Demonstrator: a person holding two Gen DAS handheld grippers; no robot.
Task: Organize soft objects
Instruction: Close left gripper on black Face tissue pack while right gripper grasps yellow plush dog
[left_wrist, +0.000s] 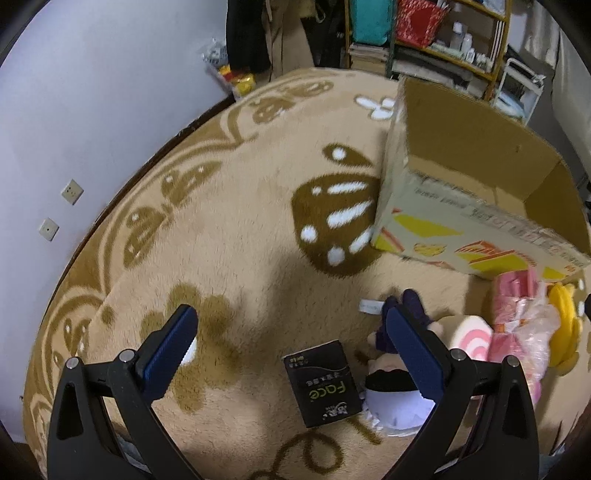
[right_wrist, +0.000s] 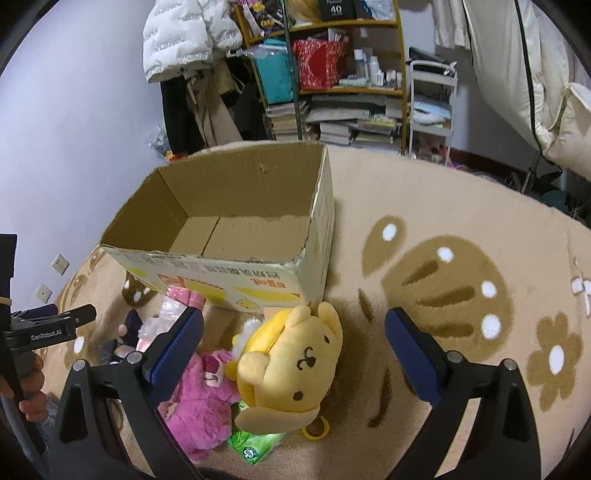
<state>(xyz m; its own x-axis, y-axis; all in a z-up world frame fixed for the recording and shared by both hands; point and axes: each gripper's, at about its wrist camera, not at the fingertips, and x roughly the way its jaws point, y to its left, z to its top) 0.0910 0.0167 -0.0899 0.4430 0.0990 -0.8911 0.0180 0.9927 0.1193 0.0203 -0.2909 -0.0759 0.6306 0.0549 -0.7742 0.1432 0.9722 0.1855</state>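
Note:
My left gripper (left_wrist: 291, 321) is open above the rug; a black "Face" tissue pack (left_wrist: 321, 382) lies between its fingers, and a dark-haired doll (left_wrist: 391, 384) lies under the right finger. My right gripper (right_wrist: 295, 325) is open over a yellow dog plush (right_wrist: 295, 369). A pink plush (right_wrist: 203, 398) lies left of it, and a green pack (right_wrist: 255, 443) lies under it. The open cardboard box (right_wrist: 229, 258) stands empty just beyond; it also shows in the left wrist view (left_wrist: 461, 236). Pink wrapped items (left_wrist: 517, 317) lie beside the box.
A tan round rug (left_wrist: 240, 221) with brown butterfly patterns covers the floor. A cluttered shelf (right_wrist: 332, 74) with books and bags stands behind the box, with hanging coats (right_wrist: 192, 44) to its left. A white cart (right_wrist: 432, 107) stands at the right. The left gripper's handle (right_wrist: 44, 332) shows at the left.

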